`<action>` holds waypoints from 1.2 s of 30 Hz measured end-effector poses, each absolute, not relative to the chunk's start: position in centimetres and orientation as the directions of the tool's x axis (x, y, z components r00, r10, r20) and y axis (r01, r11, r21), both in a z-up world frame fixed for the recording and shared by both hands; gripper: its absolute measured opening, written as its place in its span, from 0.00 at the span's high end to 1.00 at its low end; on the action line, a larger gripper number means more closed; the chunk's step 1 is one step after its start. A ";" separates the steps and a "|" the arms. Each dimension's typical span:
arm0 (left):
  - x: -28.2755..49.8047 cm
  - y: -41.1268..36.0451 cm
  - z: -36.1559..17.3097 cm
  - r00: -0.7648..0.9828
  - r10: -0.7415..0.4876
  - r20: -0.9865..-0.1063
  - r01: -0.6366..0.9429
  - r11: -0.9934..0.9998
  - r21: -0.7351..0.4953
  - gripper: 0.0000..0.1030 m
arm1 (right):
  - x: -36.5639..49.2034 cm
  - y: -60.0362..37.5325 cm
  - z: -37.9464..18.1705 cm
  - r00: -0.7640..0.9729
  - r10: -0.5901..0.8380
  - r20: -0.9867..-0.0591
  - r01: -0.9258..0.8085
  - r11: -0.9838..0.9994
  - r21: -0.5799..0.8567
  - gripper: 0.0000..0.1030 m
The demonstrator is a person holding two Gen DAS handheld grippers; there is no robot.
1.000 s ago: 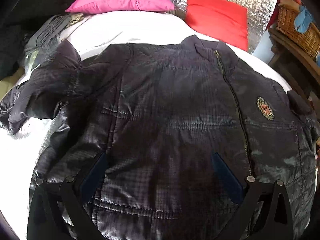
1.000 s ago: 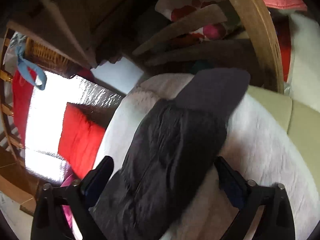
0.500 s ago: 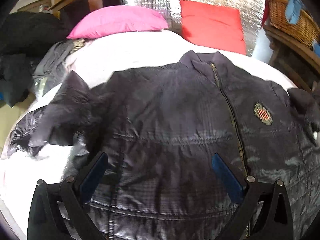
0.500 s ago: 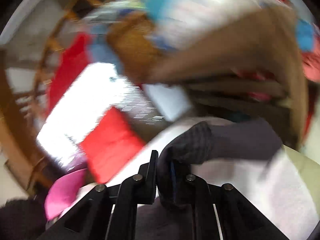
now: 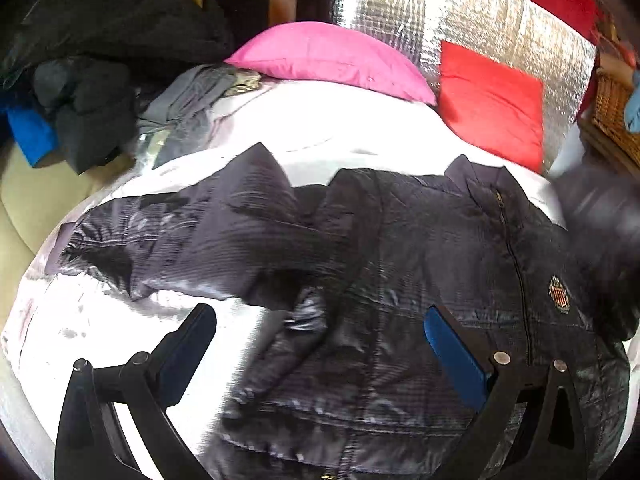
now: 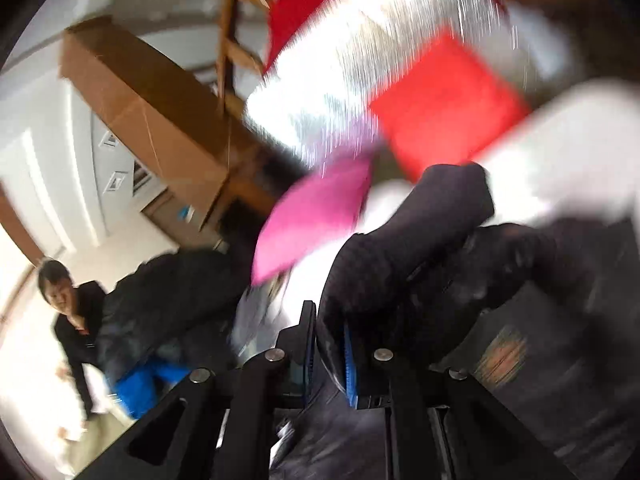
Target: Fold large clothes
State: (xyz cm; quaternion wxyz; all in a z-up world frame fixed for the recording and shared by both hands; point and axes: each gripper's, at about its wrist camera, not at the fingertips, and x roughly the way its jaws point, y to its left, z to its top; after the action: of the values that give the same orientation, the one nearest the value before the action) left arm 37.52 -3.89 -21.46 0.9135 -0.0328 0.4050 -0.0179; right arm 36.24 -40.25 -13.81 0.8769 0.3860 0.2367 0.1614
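A dark quilted jacket (image 5: pixel 400 260) lies front up on the white bed cover (image 5: pixel 320 132), zip closed, a crest badge on its chest. Its left sleeve (image 5: pixel 180 232) lies crumpled out to the left. My left gripper (image 5: pixel 318 316) hovers open above the jacket's lower left side, nothing between its fingers. In the right wrist view my right gripper (image 6: pixel 328 332) has the other sleeve's cuff (image 6: pixel 432 216) pinched between its pads and lifted; its jaws are opening. That raised sleeve (image 5: pixel 600 216) shows as a dark blur at the right of the left wrist view.
A pink pillow (image 5: pixel 332 56) and a red cushion (image 5: pixel 492 100) lean on a silver foil panel (image 5: pixel 460 12) at the bed's far end. Dark clothes (image 5: pixel 100 80) are piled at the far left. A wicker basket (image 5: pixel 612 112) stands right. A person (image 6: pixel 76 312) stands beyond the bed.
My right gripper closed on the sleeve's cuff, then lifted and swung it across the bed. My left gripper drew back and up, bringing the left sleeve into view.
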 end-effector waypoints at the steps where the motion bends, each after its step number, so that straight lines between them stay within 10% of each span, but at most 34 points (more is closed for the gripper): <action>1: 37.5 -3.4 -21.4 0.672 -0.063 -0.738 0.006 0.997 -0.080 0.00 | 37.5 -39.3 -15.1 0.802 0.510 -0.312 -0.088 0.617 0.782 0.54; 2: 37.4 -3.2 -21.4 0.672 -0.066 -0.737 0.006 0.996 -0.083 0.00 | 38.8 -38.7 -16.6 0.764 0.551 -0.337 -0.061 0.581 0.812 0.19; 3: 37.1 -2.9 -21.3 0.674 -0.070 -0.736 0.007 0.996 -0.088 0.00 | 39.1 -38.0 -18.3 0.733 0.591 -0.337 -0.037 0.529 0.848 0.15; 9: 36.6 -2.8 -21.3 0.664 -0.168 -0.728 0.056 0.983 -0.175 0.00 | 34.9 -38.1 -17.3 0.734 0.619 -0.280 -0.118 0.523 0.844 0.15; 18: 36.1 -9.4 -21.7 0.610 -0.341 -0.715 0.230 0.940 -0.252 0.00 | 26.9 -52.9 -18.5 0.861 0.024 -0.508 0.336 0.724 0.603 0.15; 26: 40.7 -19.7 -19.2 0.550 -0.321 -0.771 0.281 0.940 -0.191 0.00 | 29.5 -57.7 -23.4 0.826 0.094 -0.556 0.387 0.623 0.680 0.17; 33: 46.1 -27.0 -21.4 0.441 -0.149 -0.885 0.243 0.969 -0.043 0.01 | 32.0 -56.4 -27.5 0.731 0.149 -0.666 0.445 0.635 0.631 0.54; 36: 46.7 -29.1 -23.4 0.415 -0.063 -0.908 0.262 0.964 0.053 0.42 | 32.1 -56.1 -27.1 0.722 0.137 -0.678 0.445 0.658 0.607 0.60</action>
State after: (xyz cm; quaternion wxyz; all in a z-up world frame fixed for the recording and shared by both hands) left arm 46.74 -29.08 -23.38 0.8358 0.0934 0.5322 -0.0971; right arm 32.05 -56.05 -27.14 0.8357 0.4032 0.3613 -0.0920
